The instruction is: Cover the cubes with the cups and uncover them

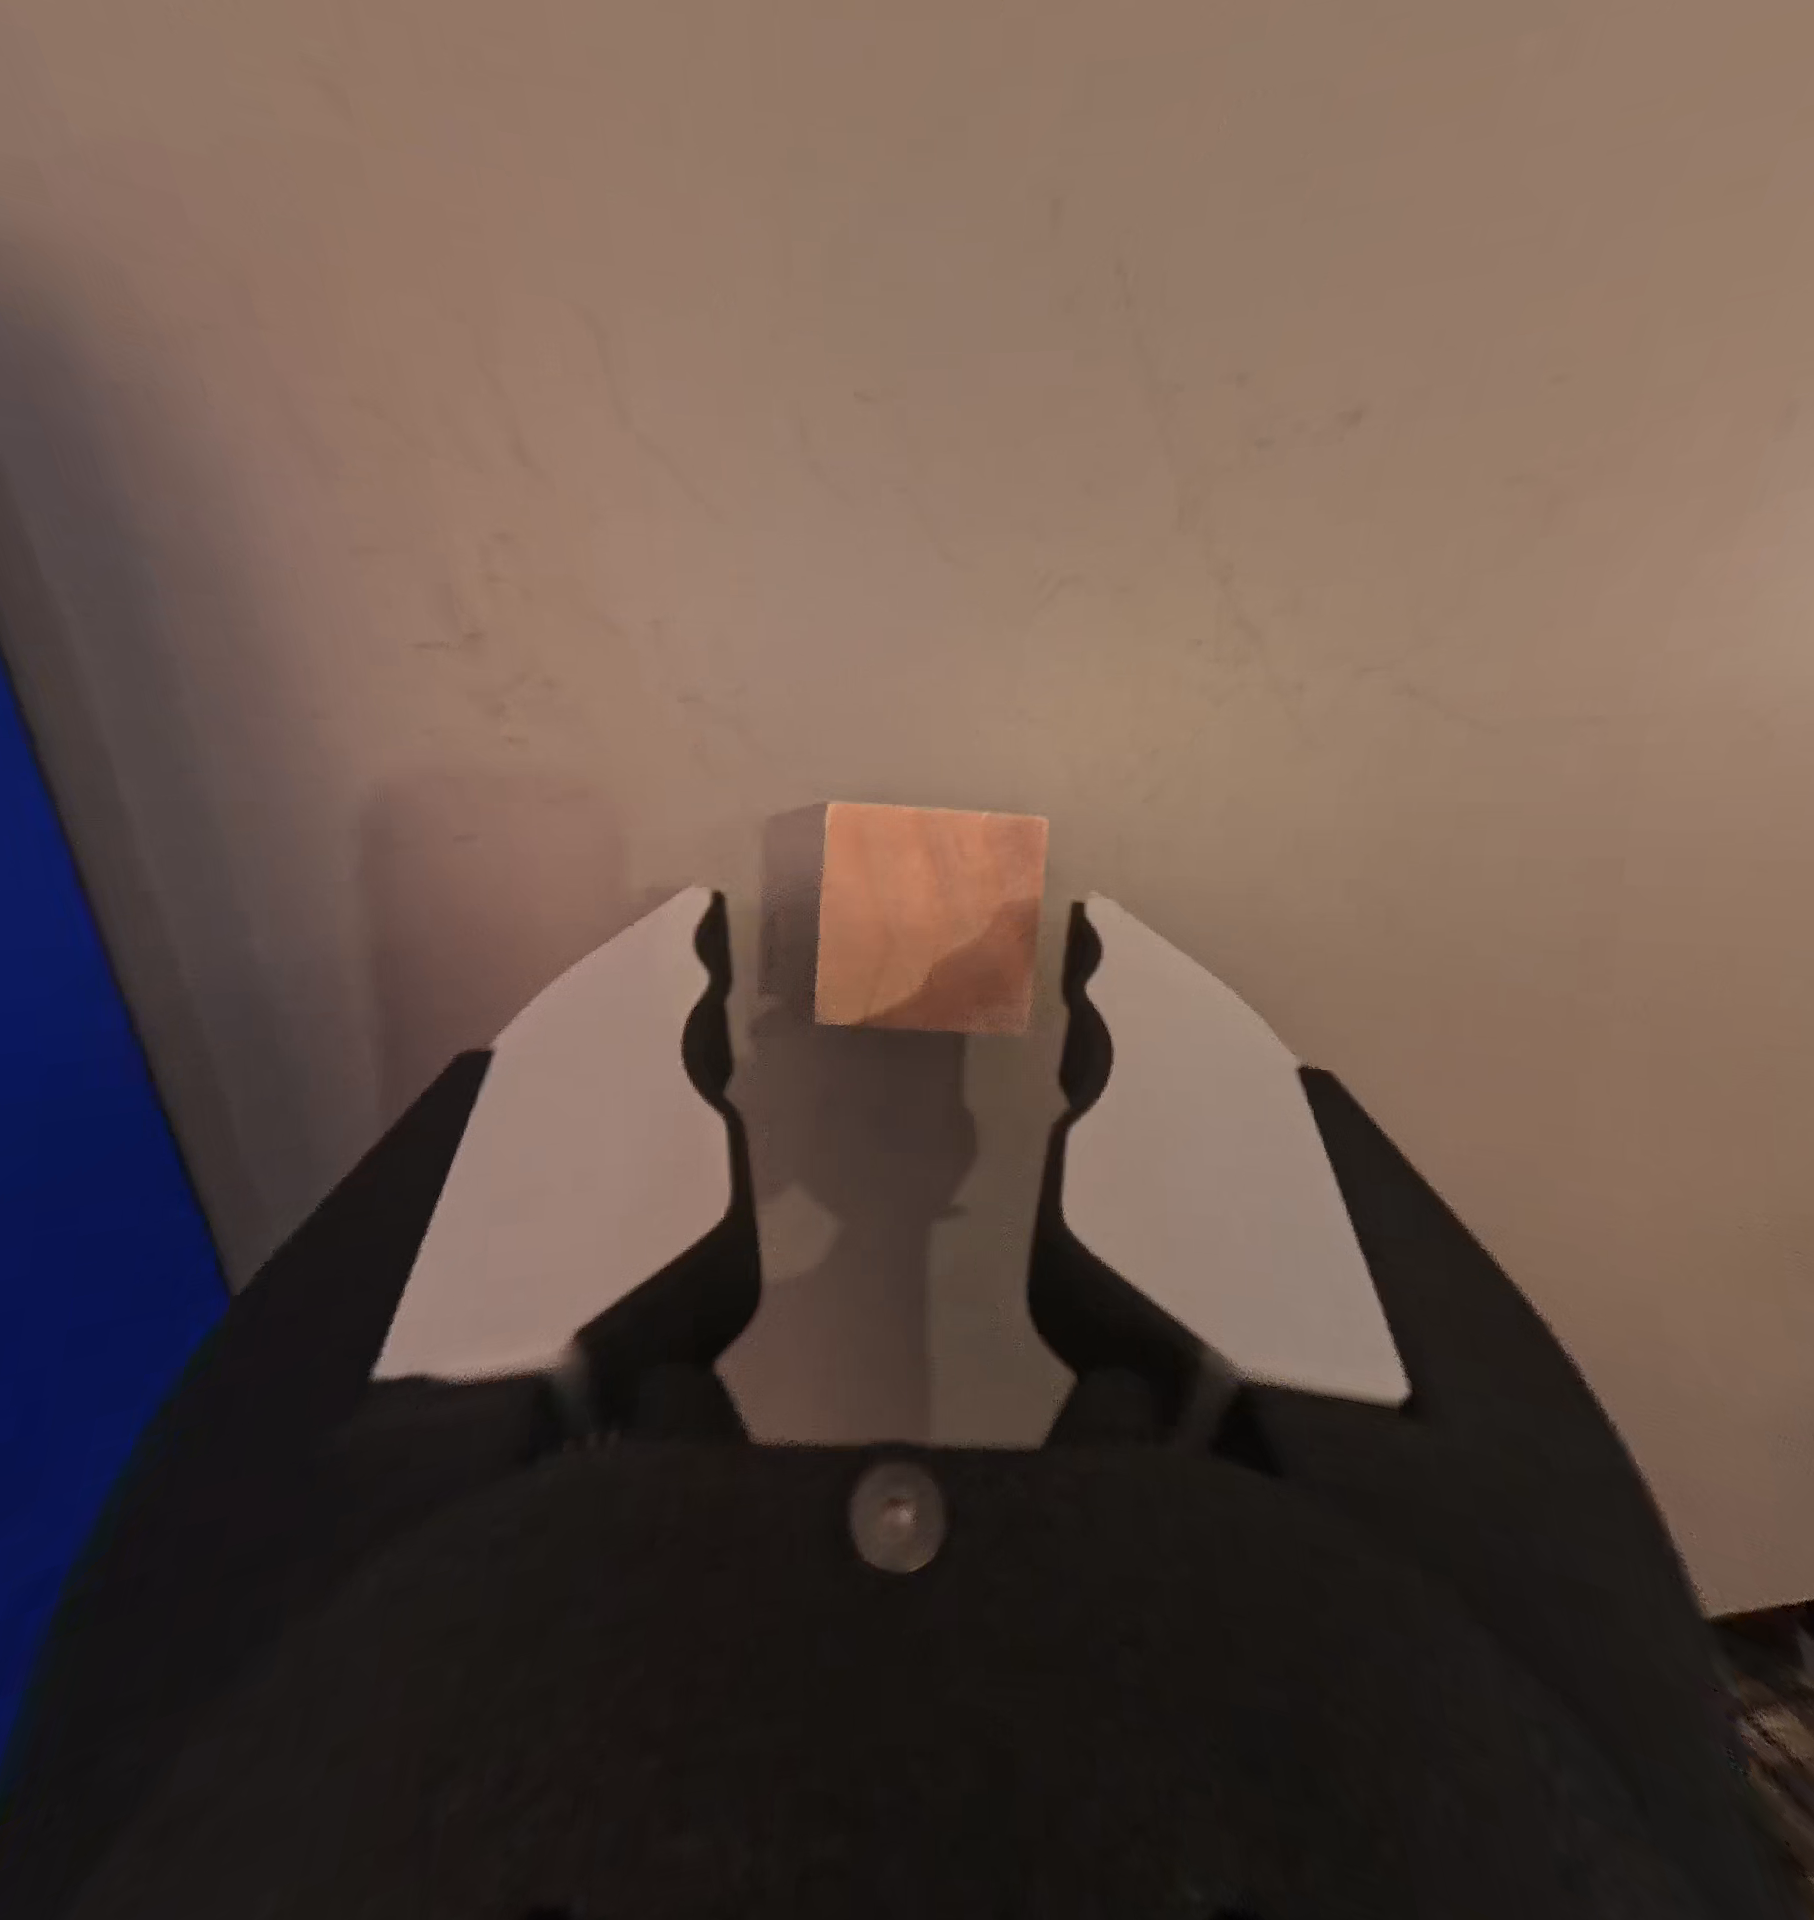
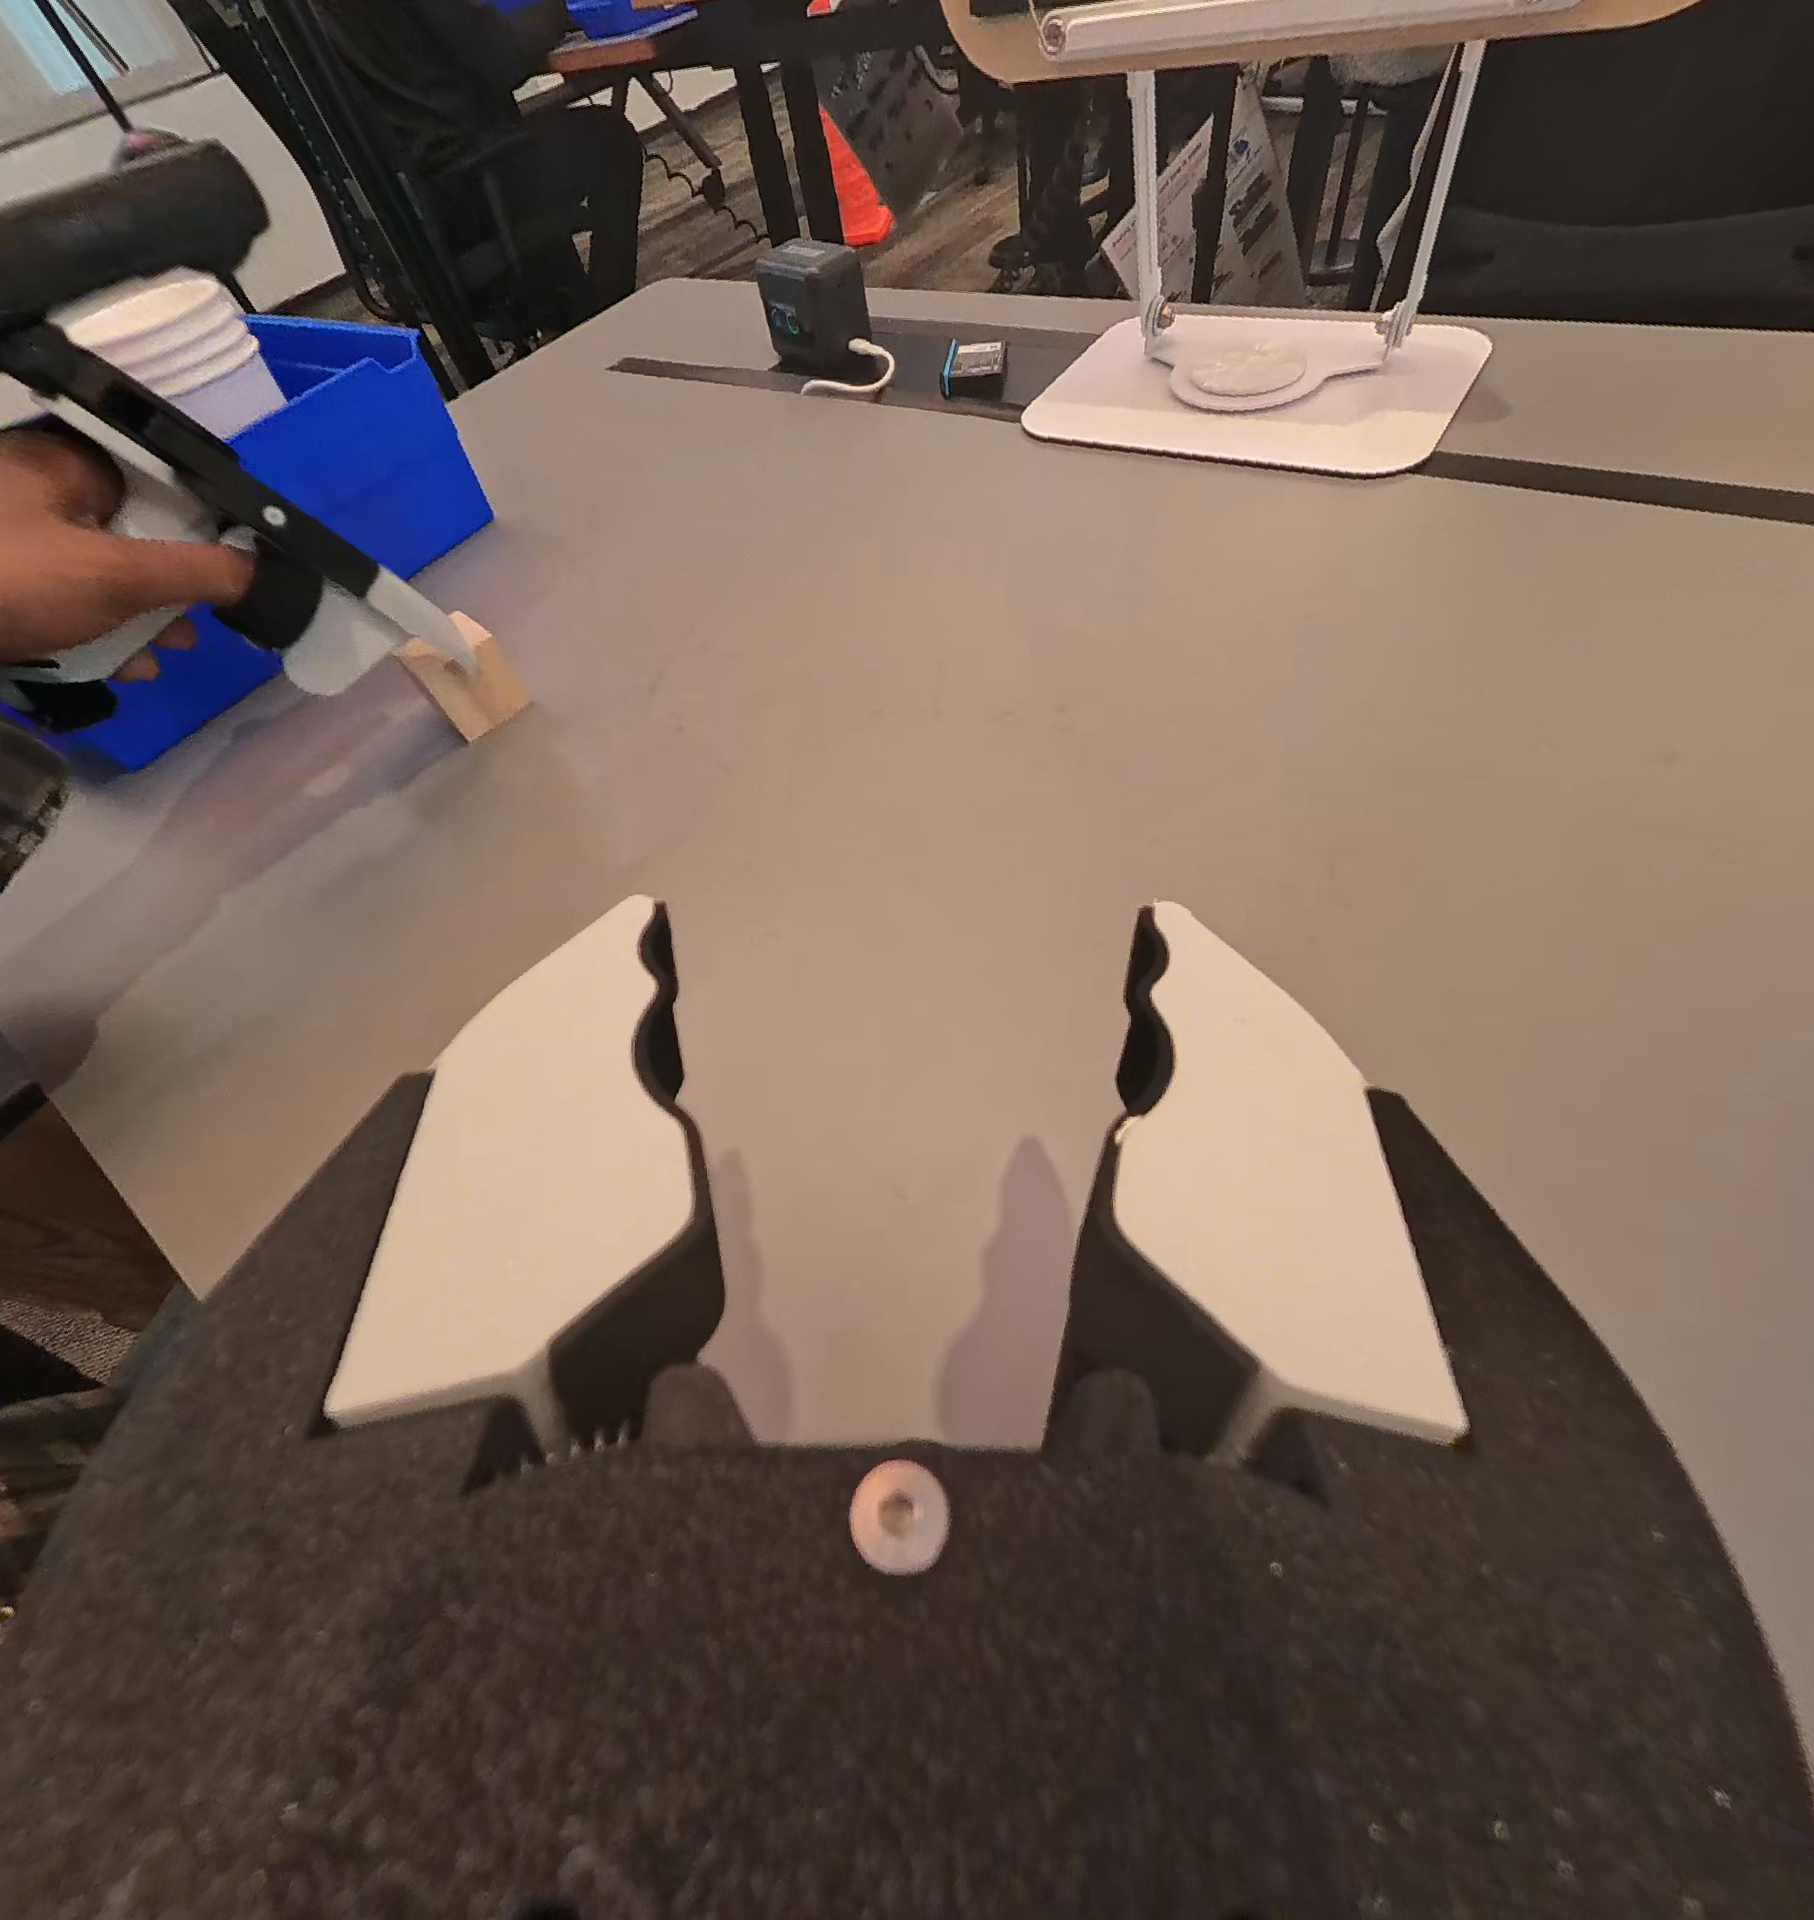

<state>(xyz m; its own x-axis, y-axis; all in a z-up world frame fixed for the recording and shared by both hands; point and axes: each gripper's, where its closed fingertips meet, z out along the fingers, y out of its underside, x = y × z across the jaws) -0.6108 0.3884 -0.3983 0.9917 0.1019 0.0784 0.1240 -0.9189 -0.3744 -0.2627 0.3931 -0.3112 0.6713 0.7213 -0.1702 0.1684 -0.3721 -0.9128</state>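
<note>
A wooden cube (image 1: pixel 929 920) rests on the grey table (image 1: pixel 1194 520). My left gripper (image 1: pixel 895 906) is open, tilted down over the cube, with a fingertip on each side of it and a gap on both sides. The right wrist view shows the same cube (image 2: pixel 477 681) with the left gripper (image 2: pixel 435 649) over it, held by a hand (image 2: pixel 61 561). A stack of white cups (image 2: pixel 191 348) stands in a blue bin (image 2: pixel 363 457) behind that hand. My right gripper (image 2: pixel 905 914) is open and empty above bare table.
A white stand (image 2: pixel 1256 400) sits at the far right of the table, with a small dark camera box (image 2: pixel 807 307) and a small black block (image 2: pixel 976 364) on a black strip. The blue bin shows at the left edge in the left wrist view (image 1: pixel 41 1039). Chairs and an orange cone lie beyond.
</note>
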